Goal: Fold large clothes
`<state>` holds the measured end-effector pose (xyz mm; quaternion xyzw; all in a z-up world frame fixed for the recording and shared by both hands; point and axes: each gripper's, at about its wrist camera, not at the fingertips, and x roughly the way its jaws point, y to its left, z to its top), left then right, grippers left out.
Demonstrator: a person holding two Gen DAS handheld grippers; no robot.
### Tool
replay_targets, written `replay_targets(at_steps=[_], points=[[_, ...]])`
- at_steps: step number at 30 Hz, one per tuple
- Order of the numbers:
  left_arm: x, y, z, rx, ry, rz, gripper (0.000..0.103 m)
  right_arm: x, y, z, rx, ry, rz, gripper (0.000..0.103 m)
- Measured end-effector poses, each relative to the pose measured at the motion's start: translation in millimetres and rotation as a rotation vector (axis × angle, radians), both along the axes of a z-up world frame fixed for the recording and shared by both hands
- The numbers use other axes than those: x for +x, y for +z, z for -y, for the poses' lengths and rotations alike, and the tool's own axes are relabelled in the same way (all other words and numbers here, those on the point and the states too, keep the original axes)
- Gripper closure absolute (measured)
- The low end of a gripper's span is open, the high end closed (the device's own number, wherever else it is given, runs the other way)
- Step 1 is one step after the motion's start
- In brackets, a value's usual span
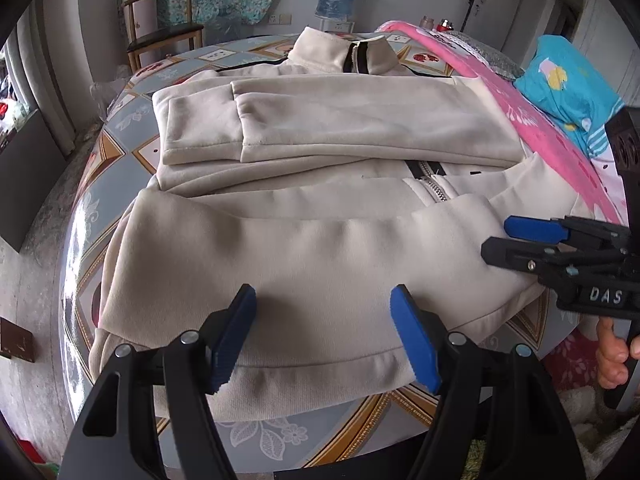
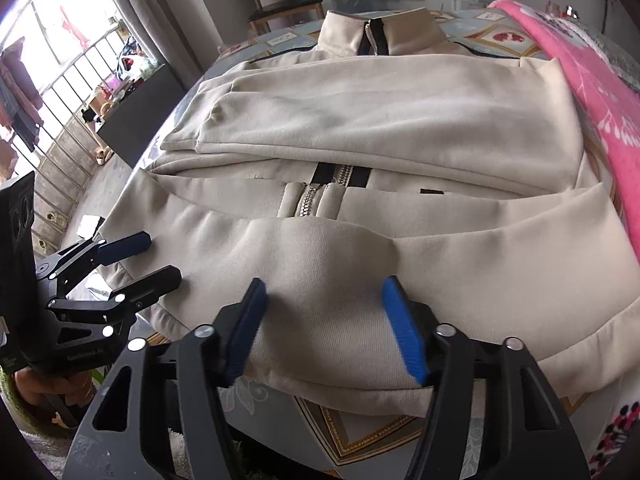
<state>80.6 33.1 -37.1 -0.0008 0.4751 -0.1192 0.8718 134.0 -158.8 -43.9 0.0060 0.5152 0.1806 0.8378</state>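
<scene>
We have the cream jacket (image 1: 320, 208) spread on the patterned table (image 1: 120, 152), collar away from us, and both our grippers sit at its near hem. The two sleeves (image 1: 340, 128) already lie folded across the chest, one over the other, so what remains, we judge, is to carry the bottom half up toward the collar. That is why we stand at the hem with one tool on each side: lifting a wide, soft garment from two points keeps the edge straight as it travels.

Our left gripper (image 1: 324, 336) rests over the hem with its blue pads (image 1: 412, 340) spread well apart. The cloth lies between and beneath them, but the pads do not pinch it, so this one is released.

Our right gripper (image 2: 322, 330) is set a little narrower, astride a raised ridge of fabric just ahead of it. The pads (image 2: 400, 328) flank that ridge with bare cloth showing on either side, so we read it as loose around the fold and not yet clamped.

Beyond the right gripper, a pink blanket (image 2: 592, 92) lies along the jacket's far side, touching its edge; it could catch the fold.
</scene>
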Motion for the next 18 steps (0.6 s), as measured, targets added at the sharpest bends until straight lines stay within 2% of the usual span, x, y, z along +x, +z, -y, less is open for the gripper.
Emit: replay_targets(at_steps=[6,7,9,13,15,17,18], points=[[0.2,0.0,-0.8,-0.004,-0.005,0.008,0.035,1.3,0.9,-5.9,-0.009,0.002,0.007,0.069],[-0.2,-0.2,-0.6,-0.002,-0.005,0.011,0.036,1.2,-0.1,-8.0,-0.020,0.004,0.009,0.075],[-1.1,-0.5,0.1,0.021,-0.001,0.019,0.043,0.8,-1.5,-9.0,-0.022,0.004,0.007,0.081],[-2.7,-0.6,-4.3,0.047,0.012,0.037,0.062,-3.0,0.4,-11.4,-0.022,0.007,0.024,0.096],[-3.2,-1.1,-8.9,0.052,0.022,0.047,0.074,-4.8,3.2,-12.7,-0.033,0.006,0.043,0.098],[-2.9,-1.6,-14.1,0.072,0.036,0.056,0.098,-6.3,6.5,-11.1,-0.027,-0.002,0.055,0.099],[-2.9,-1.6,-16.8,0.074,0.039,0.056,0.102,-7.6,9.6,-9.7,-0.020,-0.007,0.067,0.100]])
